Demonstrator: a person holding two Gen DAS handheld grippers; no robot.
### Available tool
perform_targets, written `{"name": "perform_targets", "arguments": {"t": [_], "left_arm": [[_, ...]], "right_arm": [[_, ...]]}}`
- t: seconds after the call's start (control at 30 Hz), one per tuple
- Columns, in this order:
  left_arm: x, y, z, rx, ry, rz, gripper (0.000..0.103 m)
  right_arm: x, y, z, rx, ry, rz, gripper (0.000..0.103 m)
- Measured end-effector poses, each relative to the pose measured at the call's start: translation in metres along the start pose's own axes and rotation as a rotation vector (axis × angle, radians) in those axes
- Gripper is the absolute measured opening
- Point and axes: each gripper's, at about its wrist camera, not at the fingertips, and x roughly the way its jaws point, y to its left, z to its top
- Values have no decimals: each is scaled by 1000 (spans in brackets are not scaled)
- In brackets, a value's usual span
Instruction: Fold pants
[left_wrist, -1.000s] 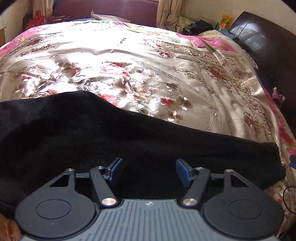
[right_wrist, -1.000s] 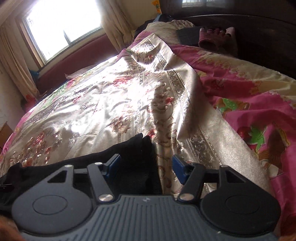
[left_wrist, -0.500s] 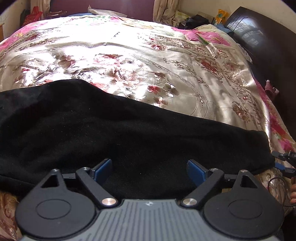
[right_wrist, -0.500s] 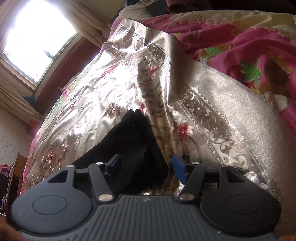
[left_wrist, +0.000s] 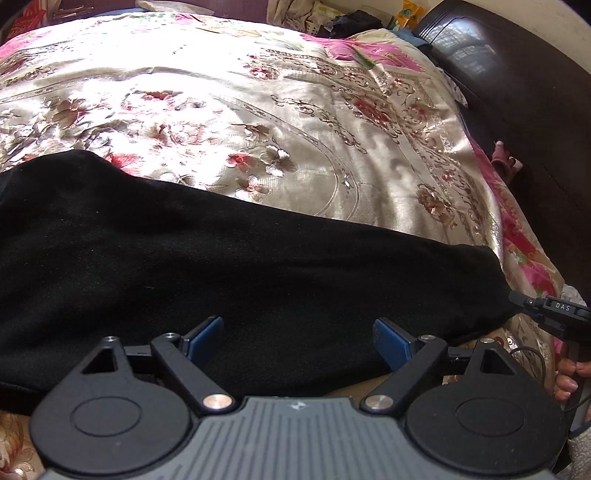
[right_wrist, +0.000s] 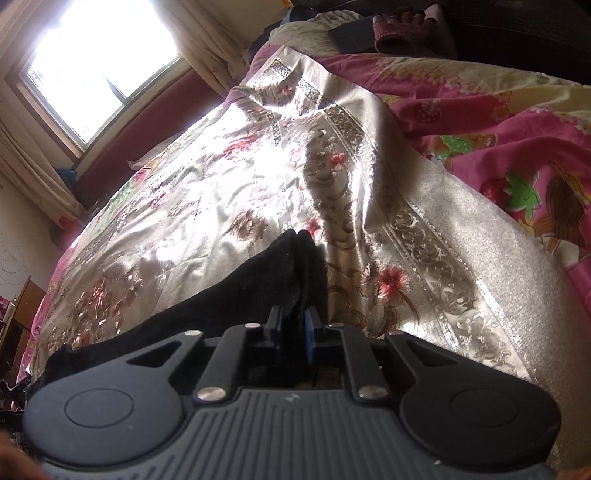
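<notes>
Where the black pants (left_wrist: 236, 266) lay flat across the floral bedspread (left_wrist: 303, 140), right gripper (right_wrist: 294, 325) was pinched tight on the leg end, low over the bed; left gripper (left_wrist: 297, 338) hung wide open above the cloth, gripping nothing

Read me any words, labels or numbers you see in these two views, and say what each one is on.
"DAS": white letters on the right gripper, seen at the right edge of the left wrist view.
A small emblem on the left gripper body is not readable as text.
Nothing legible on the black pants or the floral bedspread.
</notes>
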Motion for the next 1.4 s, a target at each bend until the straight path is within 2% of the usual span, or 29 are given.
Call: {"name": "perform_targets", "arguments": {"t": [0.07,0.1,0.17,0.23,0.3,0.4,0.5,0.63,0.7,0.83,1.0,1.1,1.17,1.33,1.4], "left_arm": [[1,-8,3,10,-5,-18,101],[1,-12,4,16,-6,-29,101],[3,-19,6,26,-3,-41,101],[9,-28,8,34,9,-55,101],[16,-38,12,38,29,-91,101],[31,-54,19,33,61,-172,101],[50,-73,29,16,102,-278,100],[78,-93,44,-86,164,-465,99],[87,-98,48,-132,176,-516,99],[96,-101,55,-197,167,-570,98],[100,-90,56,-223,174,-580,96],[101,-82,53,-223,178,-580,88],[102,-76,51,-237,168,-561,81],[104,-65,47,-236,184,-525,79],[102,-62,47,-216,180,-488,74]], "right_arm": [[4,-3,0,22,10,-23,23],[6,-5,-1,37,15,-26,36],[12,-10,-6,60,22,-26,47],[14,-7,-10,28,12,-45,44],[12,-2,-13,-19,-22,-63,24],[0,6,-13,-47,-76,-1,16],[-7,21,-12,-99,-102,41,11],[-11,50,-9,-186,-105,112,11],[-10,68,-9,-243,-97,148,11],[-2,93,-14,-317,-62,201,11],[11,117,-26,-398,-5,266,11],[17,131,-33,-441,26,291,11],[21,140,-37,-465,44,301,11],[24,159,-49,-533,81,349,11],[26,166,-53,-558,101,372,12]]}}
